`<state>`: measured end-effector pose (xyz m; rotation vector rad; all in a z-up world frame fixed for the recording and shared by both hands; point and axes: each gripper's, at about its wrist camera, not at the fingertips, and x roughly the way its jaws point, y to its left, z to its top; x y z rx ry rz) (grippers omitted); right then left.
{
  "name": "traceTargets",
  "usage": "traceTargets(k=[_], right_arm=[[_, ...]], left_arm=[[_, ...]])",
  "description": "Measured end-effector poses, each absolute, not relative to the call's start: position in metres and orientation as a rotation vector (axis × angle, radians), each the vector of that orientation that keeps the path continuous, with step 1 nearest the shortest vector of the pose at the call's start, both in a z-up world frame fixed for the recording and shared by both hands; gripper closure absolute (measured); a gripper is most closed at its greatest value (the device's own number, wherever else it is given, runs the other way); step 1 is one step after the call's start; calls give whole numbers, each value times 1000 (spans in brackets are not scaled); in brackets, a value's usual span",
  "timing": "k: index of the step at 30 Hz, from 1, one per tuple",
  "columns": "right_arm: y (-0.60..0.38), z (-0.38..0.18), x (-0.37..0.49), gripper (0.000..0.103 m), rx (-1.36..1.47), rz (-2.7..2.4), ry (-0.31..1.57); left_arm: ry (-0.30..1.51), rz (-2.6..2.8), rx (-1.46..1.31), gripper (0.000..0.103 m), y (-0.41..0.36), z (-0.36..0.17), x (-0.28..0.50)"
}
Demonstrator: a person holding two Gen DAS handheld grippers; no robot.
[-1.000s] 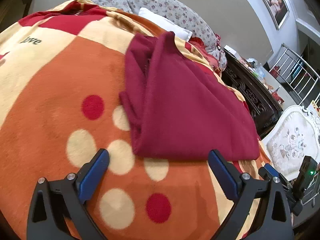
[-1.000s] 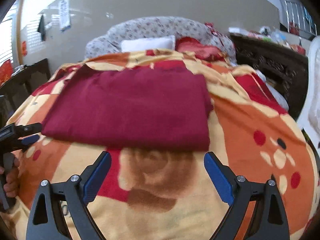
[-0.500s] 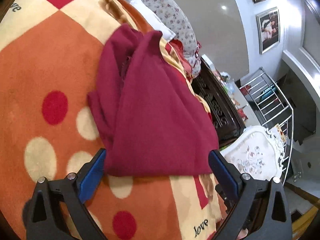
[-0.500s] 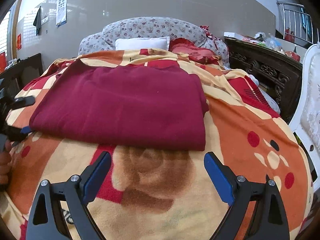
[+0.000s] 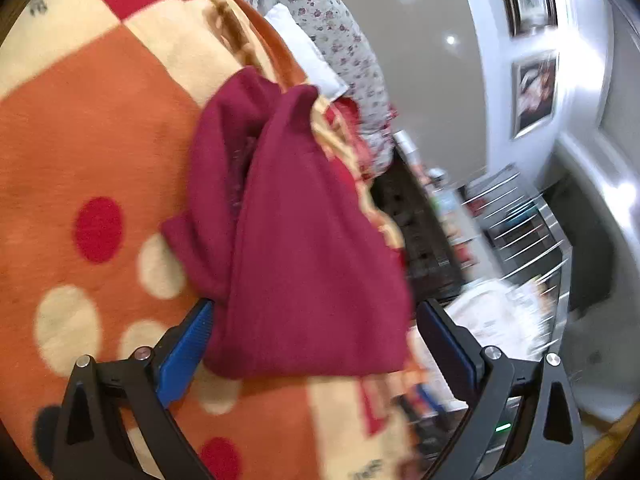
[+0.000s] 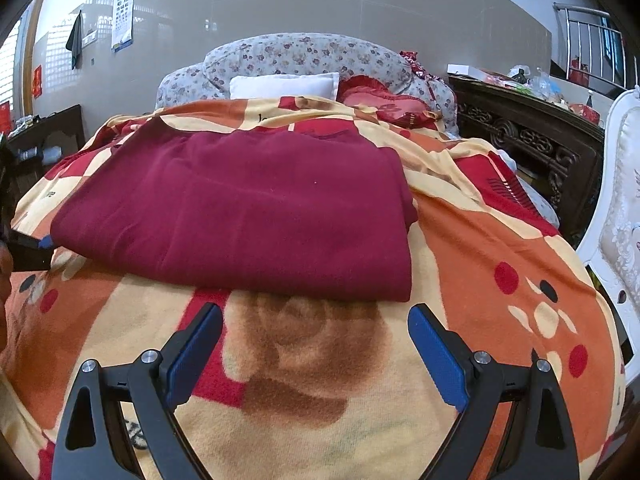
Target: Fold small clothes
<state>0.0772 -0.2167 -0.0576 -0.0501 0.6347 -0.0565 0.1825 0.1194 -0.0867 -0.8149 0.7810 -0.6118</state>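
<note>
straddling maroon garment edge | left gripper spread | blanket beneath

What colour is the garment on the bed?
Dark red, plain; the garment shows best in the right wrist view.

Dark red, plain: garment. Orange, cream and red, dotted and rose-printed: blanket. Grey with small flowers: headboard. White: pillow. Blue on black: gripper pads.

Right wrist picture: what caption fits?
Open right gripper hovers before a folded maroon garment on a patterned blanket.
</note>
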Motion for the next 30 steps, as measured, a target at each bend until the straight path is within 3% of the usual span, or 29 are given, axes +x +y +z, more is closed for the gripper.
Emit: traceTargets(k=[8, 13, 16, 25, 30], right_arm=[[-217, -58, 77, 7, -51, -55, 639], [-217, -58, 77, 7, -51, -56, 640], [-217, -58, 77, 7, -52, -57, 639], [-219, -57, 75, 7, -49, -58, 628], [-221, -55, 75, 7, -43, -63, 619]], left_arm=[[803, -474, -625, 18, 101, -89, 177], [788, -400, -696, 67, 116, -97, 179], [784, -402, -727, 77, 121, -100, 176], [733, -398, -661, 83, 111, -90, 170], [746, -378, -715, 69, 115, -96, 175]])
